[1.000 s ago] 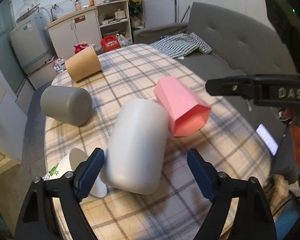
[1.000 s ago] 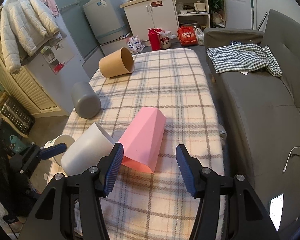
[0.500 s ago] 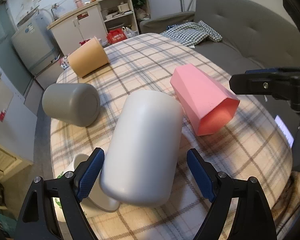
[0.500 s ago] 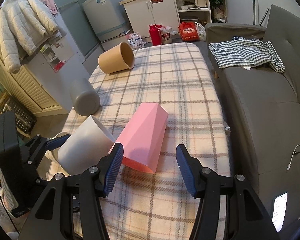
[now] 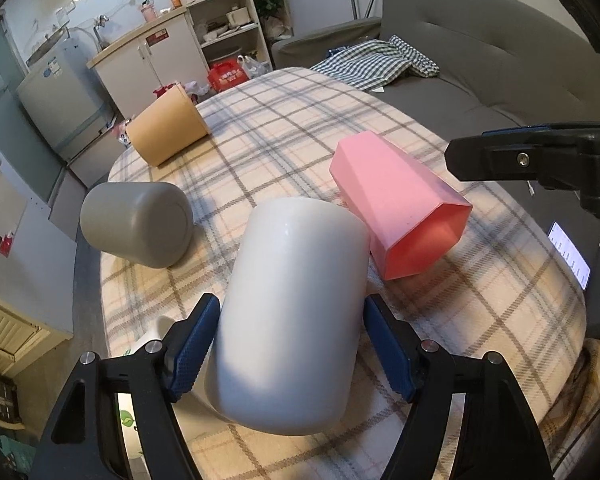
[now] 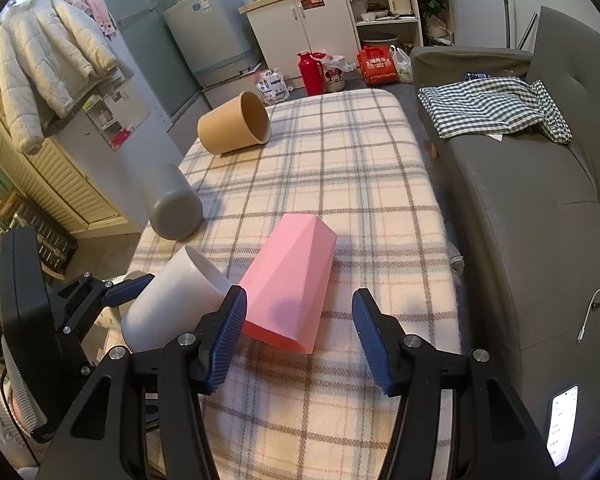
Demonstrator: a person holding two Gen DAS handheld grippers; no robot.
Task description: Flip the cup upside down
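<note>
A white cup [image 5: 296,304] lies on its side on the plaid table [image 5: 300,120], base pointing away from me. My left gripper [image 5: 292,348] has closed on its sides near the rim and grips it. The cup also shows in the right wrist view [image 6: 172,300], held by the left gripper [image 6: 112,292]. A pink faceted cup [image 6: 292,280] lies on its side beside the white one, touching it, its mouth facing my right gripper [image 6: 300,340]. The right gripper is open and empty, just in front of the pink cup's mouth.
A grey cup [image 5: 140,228] and a tan cup [image 5: 168,132] lie on their sides farther back on the left. A white paper cup [image 5: 156,336] lies behind my left finger. A grey sofa [image 6: 540,200] runs along the table's right side. A phone [image 6: 562,424] lies at the lower right.
My left gripper has moved forward around the white cup and narrowed until both pads sit on its sides. The right gripper has barely moved.
</note>
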